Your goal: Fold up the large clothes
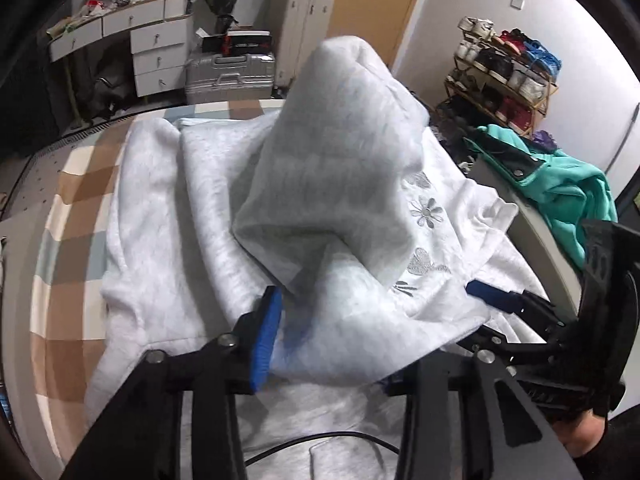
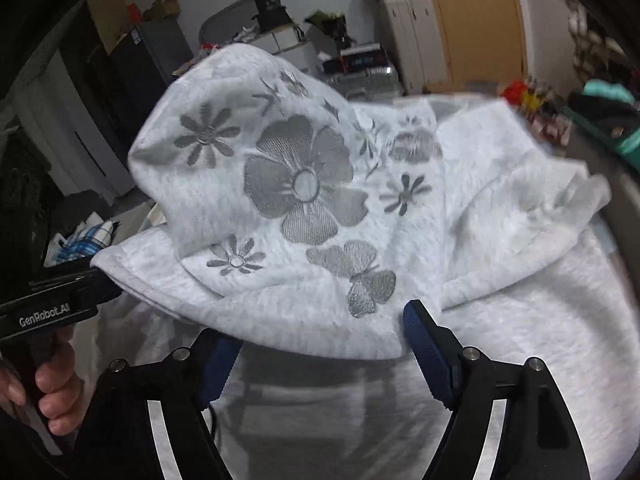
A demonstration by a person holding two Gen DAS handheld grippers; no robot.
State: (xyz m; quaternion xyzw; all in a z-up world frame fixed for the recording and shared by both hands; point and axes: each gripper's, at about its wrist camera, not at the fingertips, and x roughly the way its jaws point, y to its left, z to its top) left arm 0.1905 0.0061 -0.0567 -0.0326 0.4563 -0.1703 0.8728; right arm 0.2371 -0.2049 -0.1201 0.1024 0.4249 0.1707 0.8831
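Garment: a large pale grey fleece sweatshirt with silver embroidered flowers (image 2: 296,184) lies across the round table under a beige, brown and blue checked cloth (image 1: 68,216); one folded-over part stands humped in the middle.
Left gripper (image 1: 320,324): black with blue pads, jaws parted. The hem lies between them, but I cannot see the pads pressing it, so I read it as let go.
Right gripper (image 2: 320,344): jaws spread wide on either side of the hem edge, clear of the cloth; released.
Handling: judged soft, thick and fairly light. It sags and bunches where unsupported and is not fragile. The embroidered patch looks a little stiffer than the plain fleece.
Where to hold: probably the stitched hem and the cuff, where the layers are doubled and a pinch would not slide off.
Around: a teal garment with dark trim (image 1: 560,184) lies at the table's right edge, near the sweatshirt's cuff. A silver hard-shell suitcase (image 1: 230,76), white drawers and a shoe rack stand beyond, well apart.
In the way: the upright hump itself; likely needs flattening first.
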